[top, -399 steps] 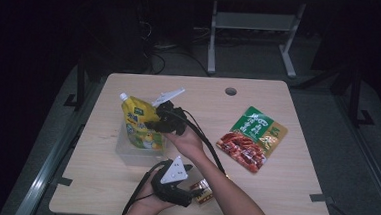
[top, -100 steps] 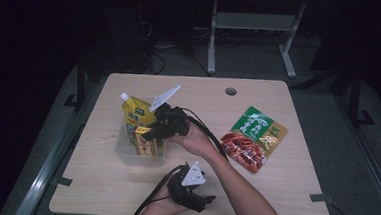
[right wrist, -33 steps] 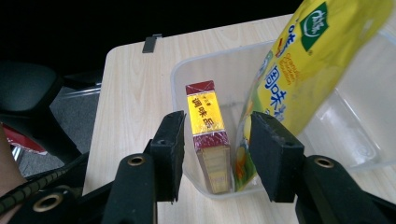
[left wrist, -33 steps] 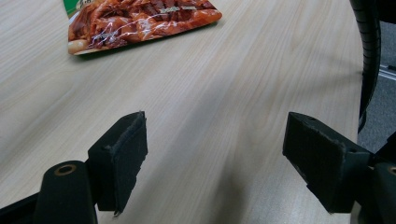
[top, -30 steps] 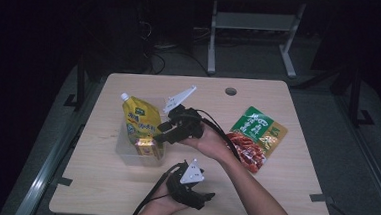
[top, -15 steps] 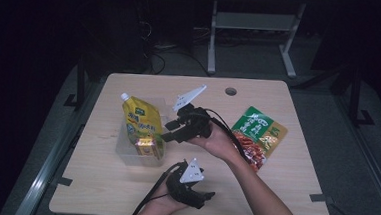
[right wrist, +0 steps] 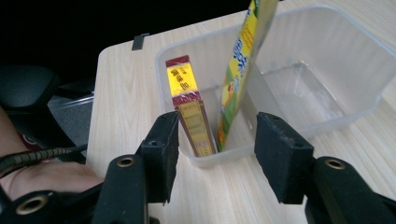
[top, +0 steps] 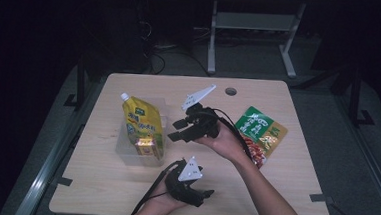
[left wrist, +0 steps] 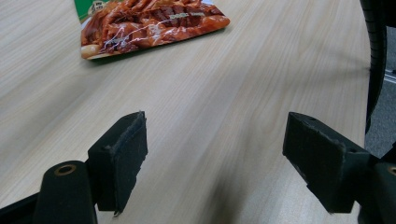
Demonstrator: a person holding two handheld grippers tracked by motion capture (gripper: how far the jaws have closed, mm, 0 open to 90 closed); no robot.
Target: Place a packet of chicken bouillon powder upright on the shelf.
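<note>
A clear plastic bin (top: 123,152) stands left of the table's middle. In it stand a tall yellow pouch (top: 142,122) and a small yellow-and-red box (top: 145,147), also seen as pouch (right wrist: 243,70) and box (right wrist: 189,105) in the right gripper view. My right gripper (top: 174,130) hangs just right of the bin, pointing at it. Its jaws have just been opening and are open (right wrist: 215,154), with nothing between them. My left gripper (top: 204,197) rests open near the table's front edge. Its jaws (left wrist: 215,158) are wide apart over bare wood.
A green-and-red snack packet (top: 257,134) lies flat at the right of the table; its near end (left wrist: 149,25) lies ahead of the left gripper. A cable hole (top: 230,91) sits near the far edge. Black cables trail from both grippers.
My right gripper has drawn back to the right, away from the pouch and bin, with its jaws wider apart. The pouch stays standing in the bin. The left gripper has not moved.
</note>
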